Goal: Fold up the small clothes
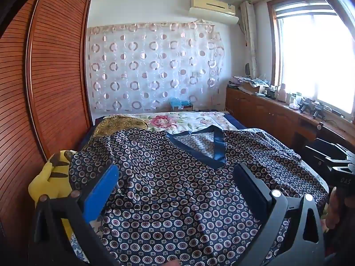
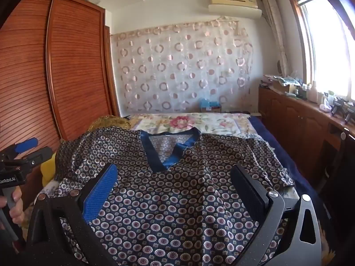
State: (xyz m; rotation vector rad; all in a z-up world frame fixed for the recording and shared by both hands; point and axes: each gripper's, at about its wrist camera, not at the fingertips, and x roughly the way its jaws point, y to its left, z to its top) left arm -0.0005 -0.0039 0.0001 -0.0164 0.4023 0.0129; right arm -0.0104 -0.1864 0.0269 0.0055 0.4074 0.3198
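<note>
1. My left gripper (image 1: 177,190) has its fingers spread to full width and holds nothing. My right gripper (image 2: 175,188) stands the same way. Both hover above the cloth, tilted slightly downward.
2. The patterned shirt (image 1: 168,190) lies spread face up on the bed (image 1: 235,122), filling the lower centre of both views. Its hem is nearest me and its blue V-neck collar (image 2: 164,153) is farther up.
3. Judgement: folding has not yet begun, so the step in hand is the first grasp. I should take one layer edge per gripper at matching points, so the fold line runs straight.
4. The fabric looks glossy and may slip. I should close fully on the edge before lifting.
5. At lower left in the left view, one sleeve (image 1: 93,166) drapes over a yellow plush toy (image 1: 53,181). I should bring it inward first.
6. A floral quilt (image 1: 177,119) lies beyond the collar.
</note>
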